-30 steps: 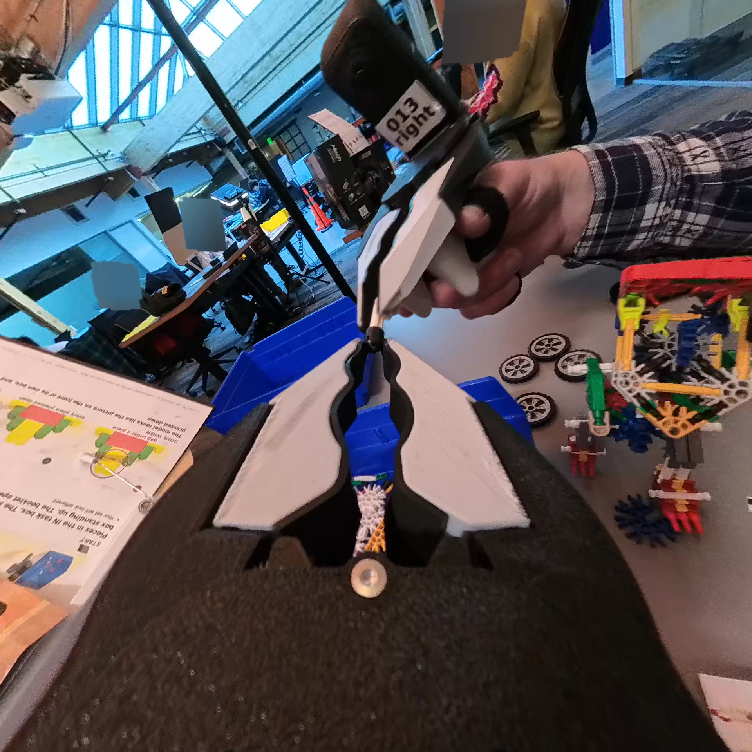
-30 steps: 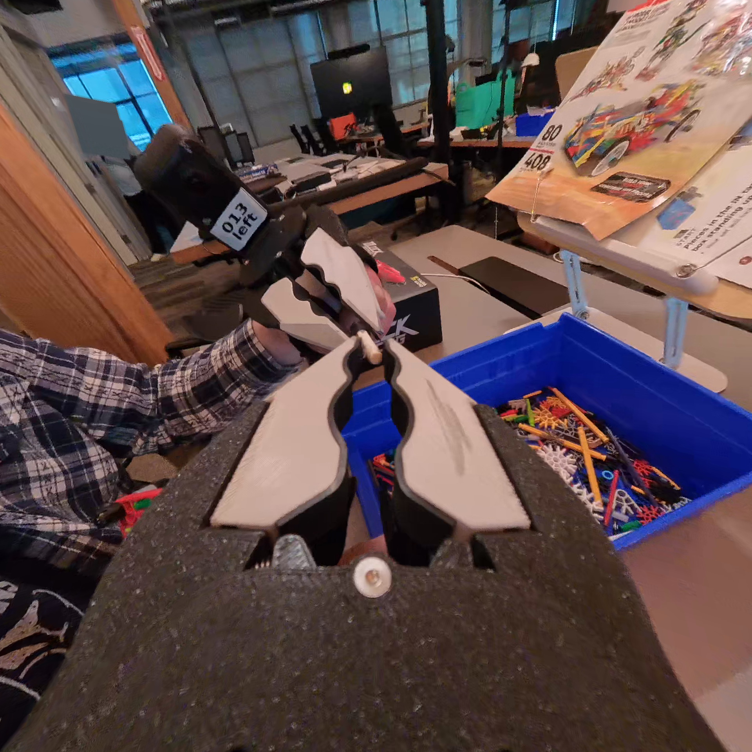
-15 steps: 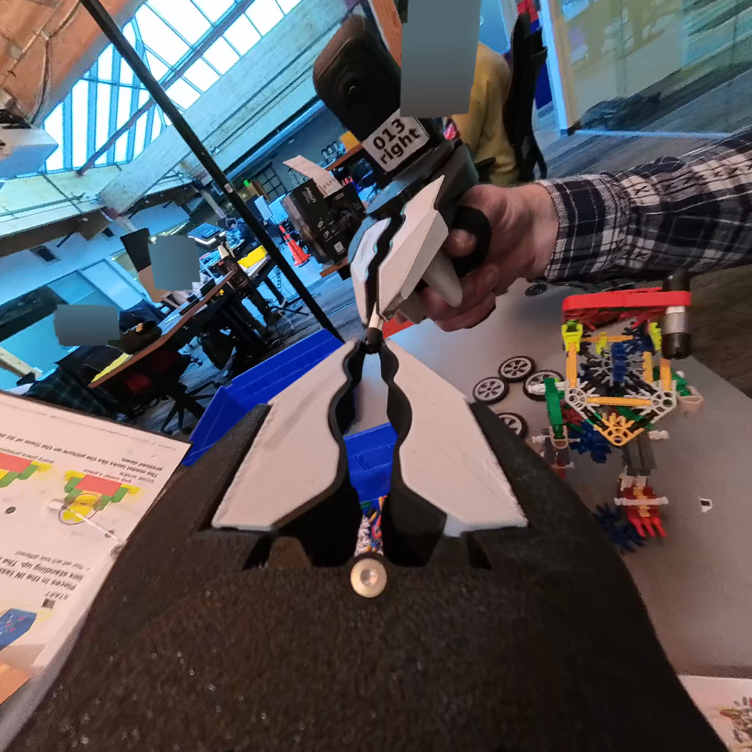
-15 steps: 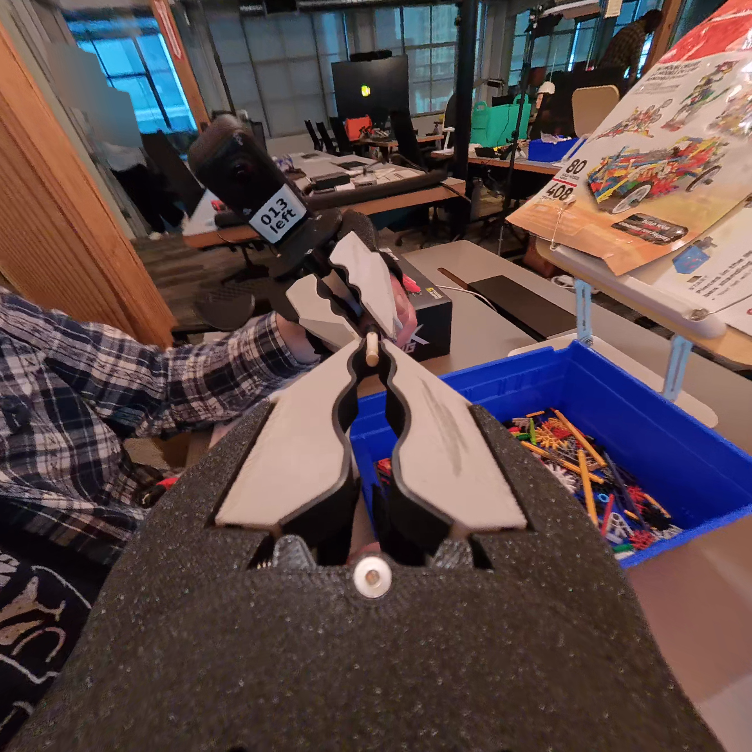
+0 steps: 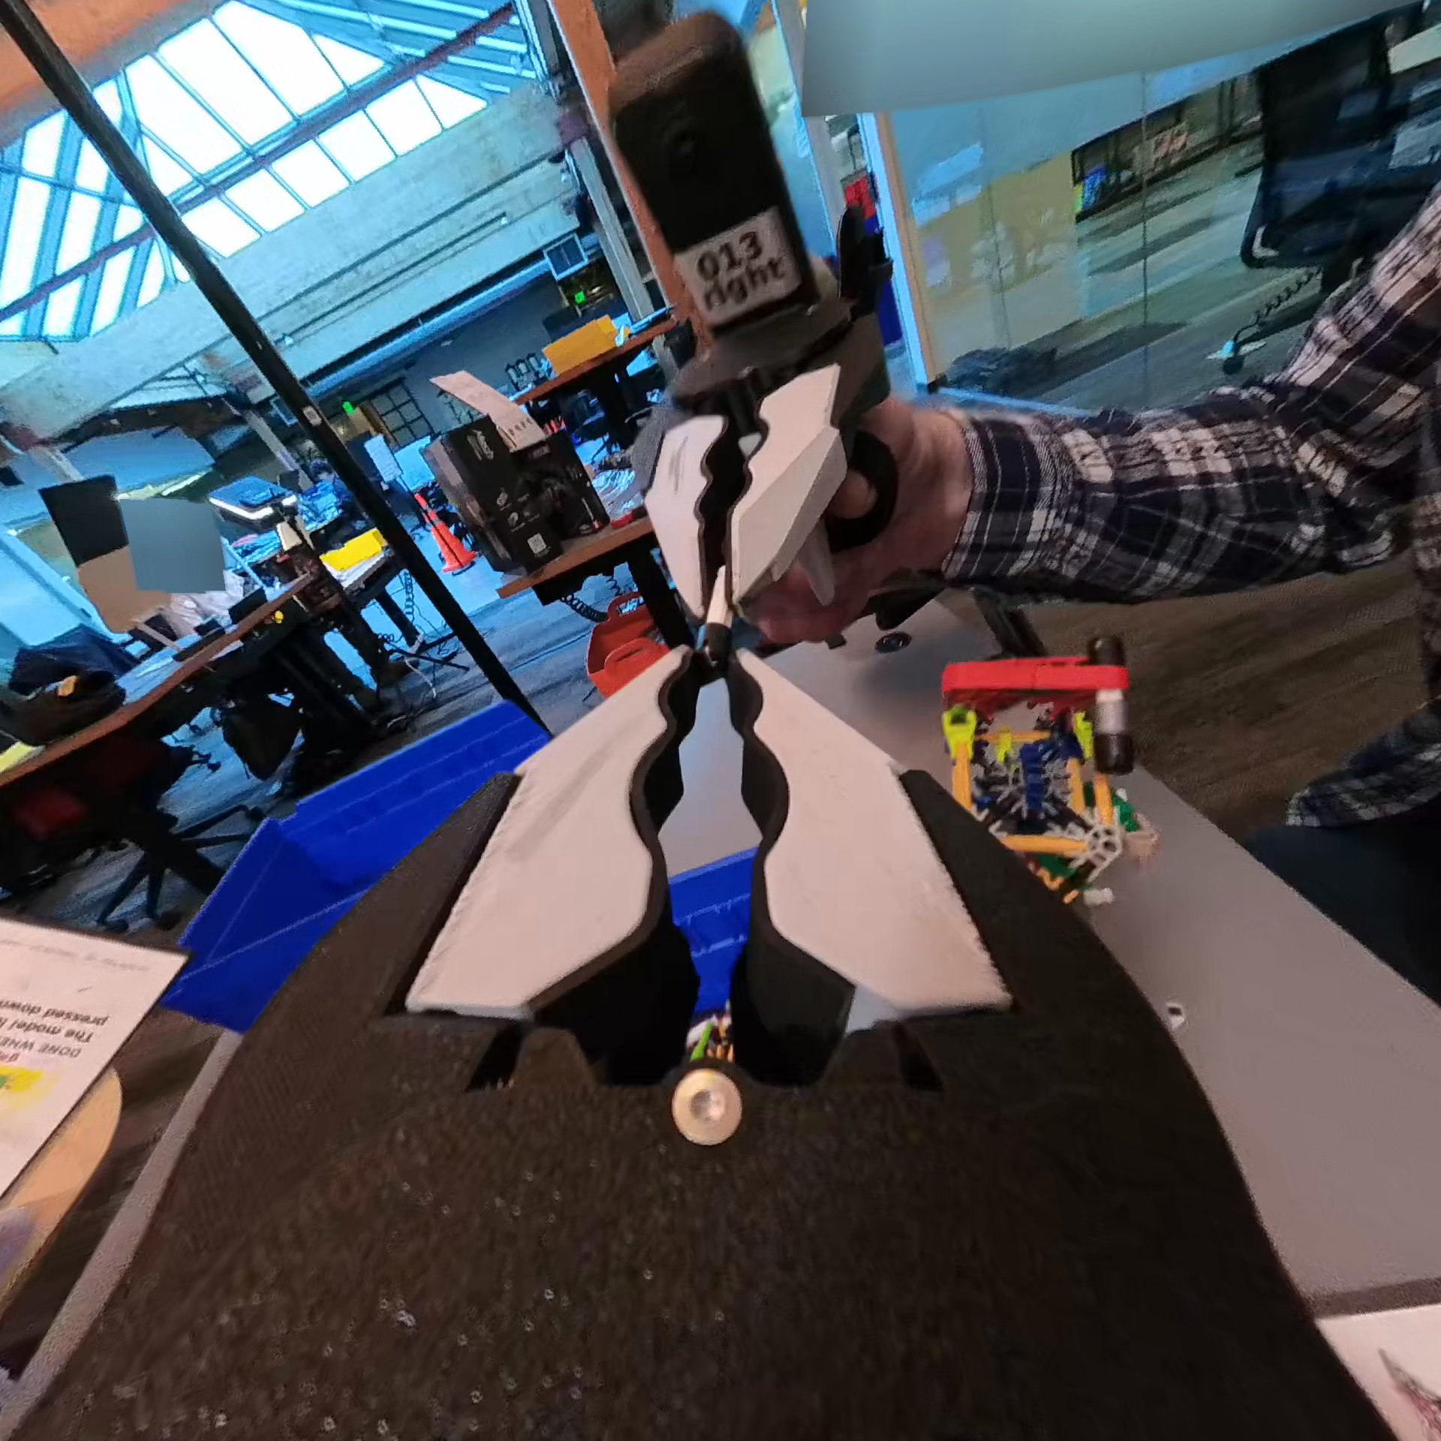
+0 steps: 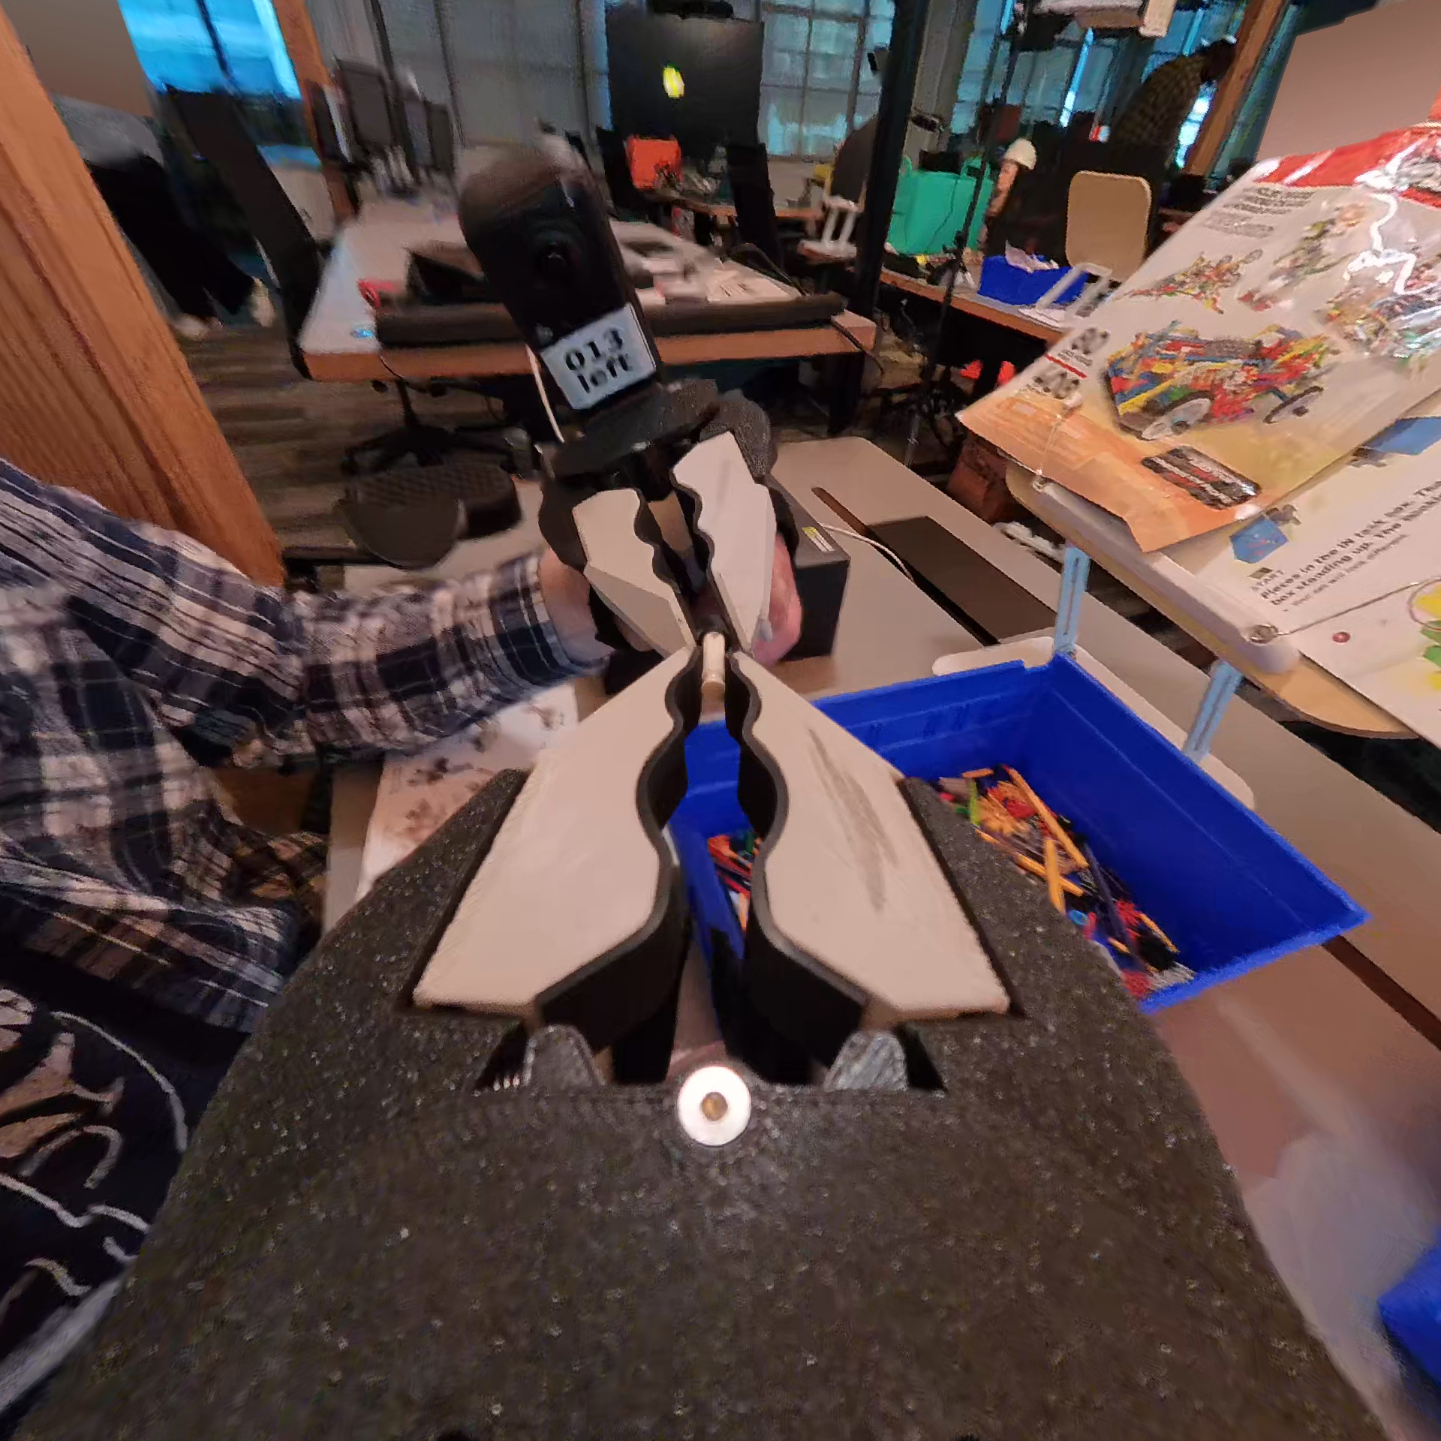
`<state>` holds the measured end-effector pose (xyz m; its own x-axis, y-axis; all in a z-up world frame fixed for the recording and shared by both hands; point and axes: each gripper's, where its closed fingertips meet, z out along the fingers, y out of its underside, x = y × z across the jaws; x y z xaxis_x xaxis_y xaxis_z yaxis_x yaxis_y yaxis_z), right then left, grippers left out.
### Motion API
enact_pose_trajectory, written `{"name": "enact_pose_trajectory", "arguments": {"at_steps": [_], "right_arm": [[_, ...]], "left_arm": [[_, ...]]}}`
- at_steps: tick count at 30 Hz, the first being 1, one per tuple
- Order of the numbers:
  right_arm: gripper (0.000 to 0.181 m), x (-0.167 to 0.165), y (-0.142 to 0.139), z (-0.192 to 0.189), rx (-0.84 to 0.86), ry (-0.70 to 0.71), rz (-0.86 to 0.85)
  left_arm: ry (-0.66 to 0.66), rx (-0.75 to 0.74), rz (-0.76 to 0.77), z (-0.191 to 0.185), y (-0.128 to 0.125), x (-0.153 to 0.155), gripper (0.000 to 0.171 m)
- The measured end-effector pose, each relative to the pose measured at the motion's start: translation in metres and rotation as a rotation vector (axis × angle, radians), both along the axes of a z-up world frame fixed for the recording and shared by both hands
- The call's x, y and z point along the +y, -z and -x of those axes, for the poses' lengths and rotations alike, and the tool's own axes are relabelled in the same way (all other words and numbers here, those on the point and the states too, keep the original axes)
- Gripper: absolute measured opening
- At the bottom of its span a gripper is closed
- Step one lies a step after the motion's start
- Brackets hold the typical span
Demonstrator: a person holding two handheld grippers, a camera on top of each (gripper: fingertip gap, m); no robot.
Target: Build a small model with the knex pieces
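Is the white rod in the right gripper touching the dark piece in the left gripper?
Touching. The left wrist view shows the white rod meeting the dark piece end to end, no gap between.

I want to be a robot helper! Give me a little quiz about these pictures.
1. True or false: the blue bin has nothing in it.
2. Pick one: what does the right gripper pinch in its jaws? A) a wheel B) a white rod C) a pencil
3. Fill in: the left gripper is shut on a small ____ piece.

Key: 1 false, it holds many colourful pieces; 2 B; 3 black.
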<state>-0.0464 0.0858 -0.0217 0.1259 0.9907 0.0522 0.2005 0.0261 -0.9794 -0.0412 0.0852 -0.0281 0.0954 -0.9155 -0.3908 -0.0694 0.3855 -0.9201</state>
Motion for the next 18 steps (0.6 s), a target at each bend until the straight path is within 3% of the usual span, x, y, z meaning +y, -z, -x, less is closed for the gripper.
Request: {"name": "enact_pose_trajectory", "arguments": {"at_steps": [7,10,18], "right_arm": [[0.004,-0.009,-0.011,0.002,0.030,-0.034,0.015],[0.004,-0.008,-0.013,-0.002,0.037,-0.033,0.027],[0.004,-0.012,-0.012,-0.004,0.049,-0.046,0.048]], "left_arm": [[-0.067,0.042,-0.066,-0.008,-0.003,-0.002,0.005],[-0.031,-0.025,-0.028,-0.005,-0.012,-0.005,0.009],[-0.026,-0.023,-0.035,-0.011,-0.013,-0.010,0.010]]}}
